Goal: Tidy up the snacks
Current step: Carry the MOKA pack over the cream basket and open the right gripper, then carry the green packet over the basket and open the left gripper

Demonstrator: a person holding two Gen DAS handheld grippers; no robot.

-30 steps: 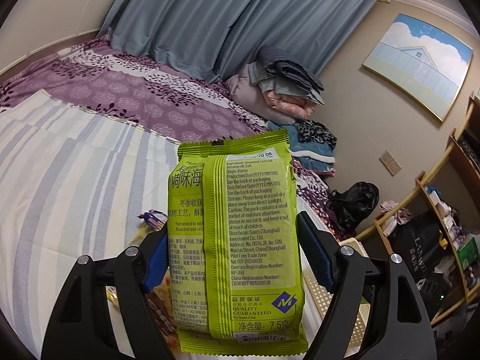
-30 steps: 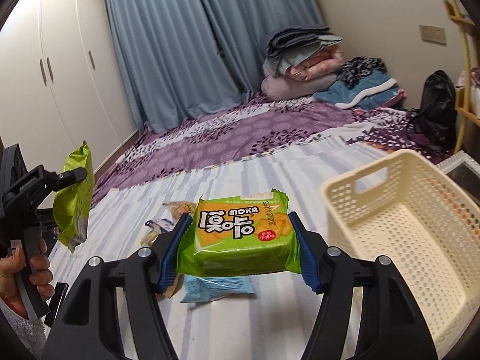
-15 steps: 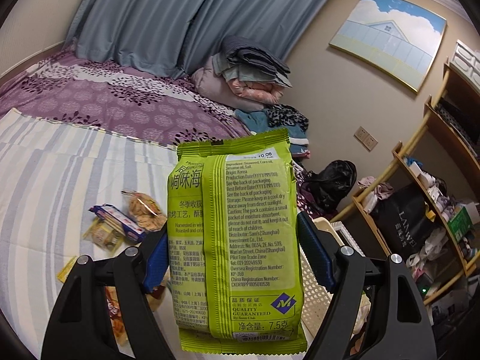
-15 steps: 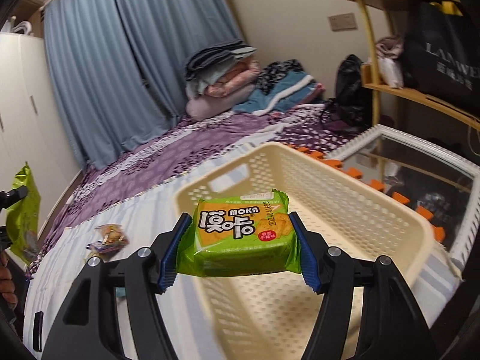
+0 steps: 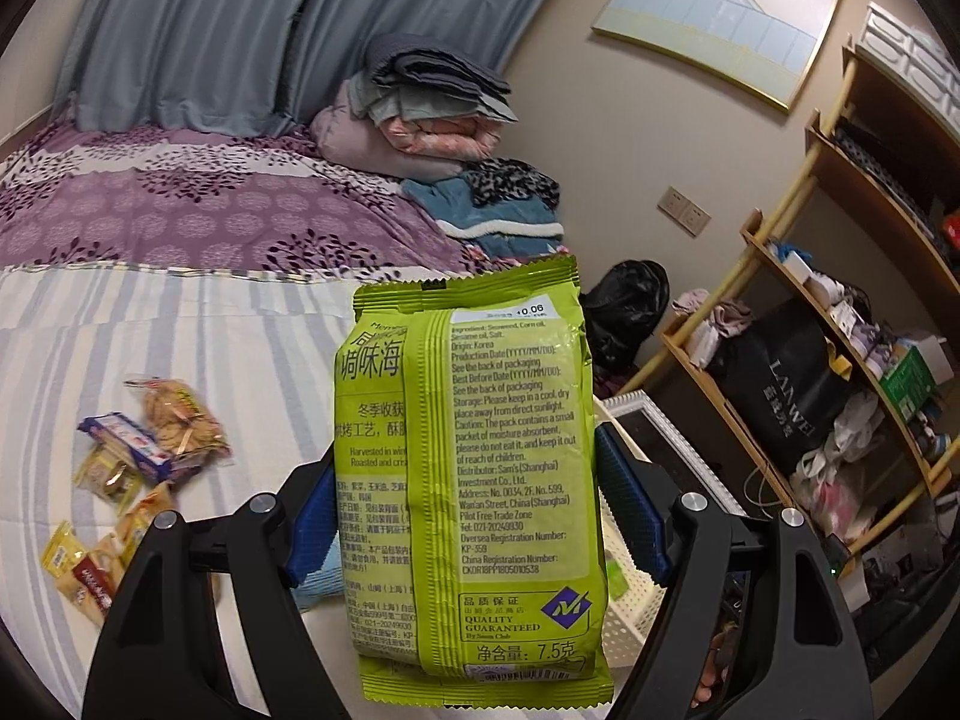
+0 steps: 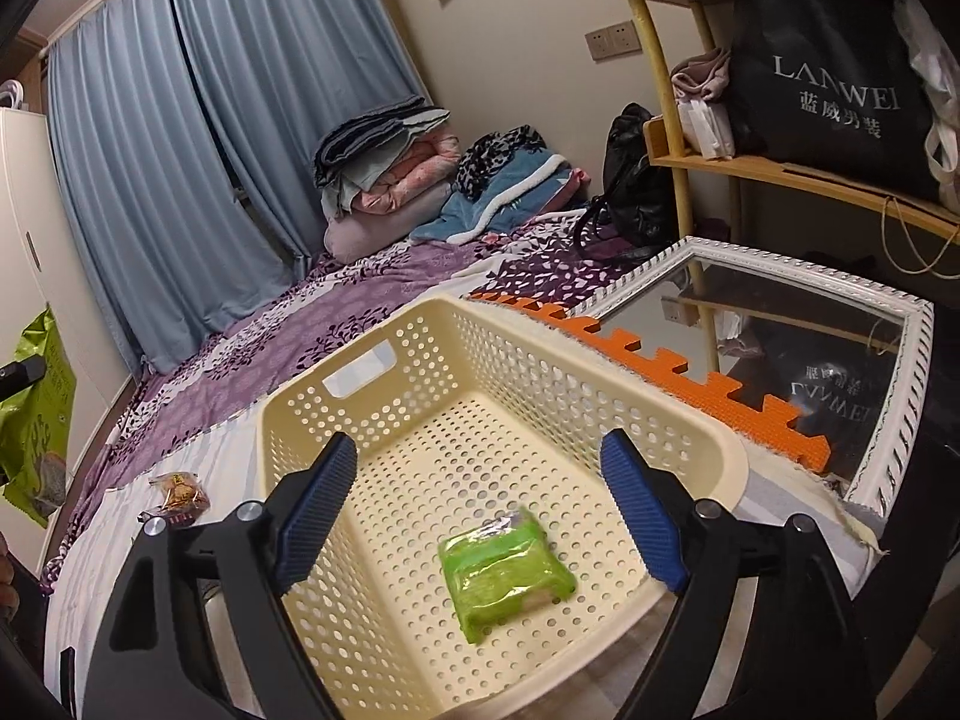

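Note:
My left gripper (image 5: 462,510) is shut on a tall green seaweed packet (image 5: 480,468), which stands upright between the blue pads; the same seaweed packet (image 6: 33,414) shows at the left edge of the right wrist view. My right gripper (image 6: 480,516) hangs above the cream perforated basket (image 6: 420,372); its jaws are opening and nothing is between them. A green cracker pack (image 6: 504,570) lies blurred on the basket floor below. A corner of the basket (image 5: 630,606) peeks out behind the seaweed packet.
Several loose snack packets (image 5: 138,456) lie on the striped sheet (image 5: 180,330) to the left. One small snack (image 6: 177,495) sits left of the basket. A white-framed mirror (image 6: 780,336) and orange foam mat (image 6: 690,378) border the right; shelves (image 5: 840,324) stand beyond.
My right gripper swung from the sheet to over the basket, opened, and the green cracker pack dropped into the basket. My left gripper carried the seaweed packet rightwards toward the basket.

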